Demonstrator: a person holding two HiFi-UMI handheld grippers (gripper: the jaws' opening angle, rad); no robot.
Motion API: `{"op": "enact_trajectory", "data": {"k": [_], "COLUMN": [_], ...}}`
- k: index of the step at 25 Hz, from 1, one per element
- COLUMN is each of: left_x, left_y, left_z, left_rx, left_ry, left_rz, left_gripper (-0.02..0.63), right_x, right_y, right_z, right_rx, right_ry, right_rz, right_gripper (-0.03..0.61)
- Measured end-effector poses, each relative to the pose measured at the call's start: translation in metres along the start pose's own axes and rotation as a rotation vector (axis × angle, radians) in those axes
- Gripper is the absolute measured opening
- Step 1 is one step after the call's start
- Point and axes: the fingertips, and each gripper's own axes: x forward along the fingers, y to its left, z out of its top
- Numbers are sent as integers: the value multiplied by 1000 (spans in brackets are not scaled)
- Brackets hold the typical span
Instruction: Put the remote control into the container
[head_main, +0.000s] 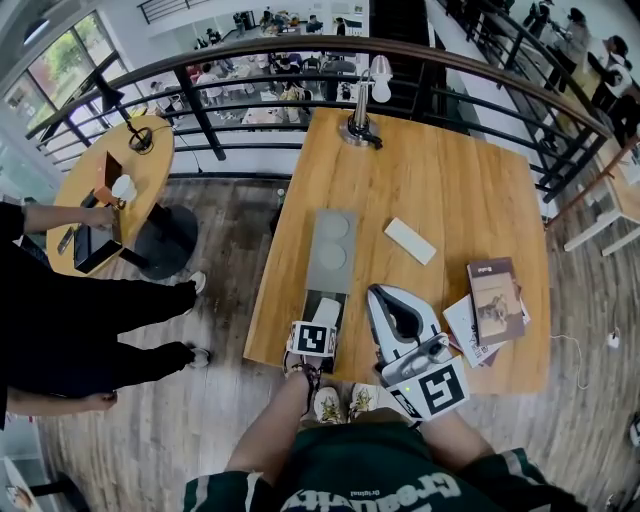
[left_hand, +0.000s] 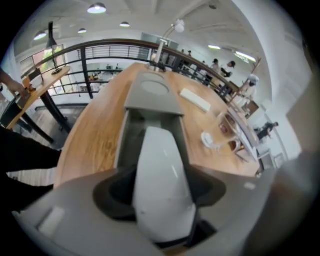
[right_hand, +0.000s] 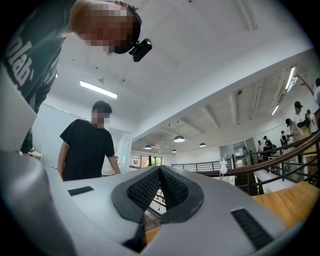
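Lower white oblong plastic remote control (left_hand: 161, 160), pinched by left gripper (left_hand: 161, 200) fingers, into long grey rectangular container (left_hand: 125, 137), then spread fingers, leaving right gripper (right_hand: 160, 172) fingers pressed together, empty.

White remote control (left_hand: 162, 175), grey container (head_main: 330, 265)

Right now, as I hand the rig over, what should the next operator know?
Left tool: shut on the remote control, tilted nose-down over the open near end of the container.
Right tool: shut, empty, by the near edge of the table.
Done: remote gripped and held at the opening.
Left: lower it in, open the tool, withdraw.
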Motion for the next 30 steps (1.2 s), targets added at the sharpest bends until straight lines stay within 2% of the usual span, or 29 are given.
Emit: {"op": "enact_trajectory", "data": {"k": [9,16,19,22,30], "left_x": [-2,1,-2,-2,-11], "left_y": [-3,-4,-4,-4,-1], "left_z": [-3,-12,-11,-7,-2], "left_rx": [19,93,100,122,111], "left_ry": [19,65,60,44,14], "left_rz": [-20,-2,-3,-8,-7], "left_gripper": [293,295,303,339,337], "right_x": [3,5,5,5,7], "right_y": [2,11,13,14,19], "right_z": [-1,-3,-5,-5,-6], "right_rx": [2,2,4,4,-1], "right_ry": [2,10,13,13,21], "right_rz": [9,28,34,37,48], "right_gripper": [15,15,15,15,15]}}
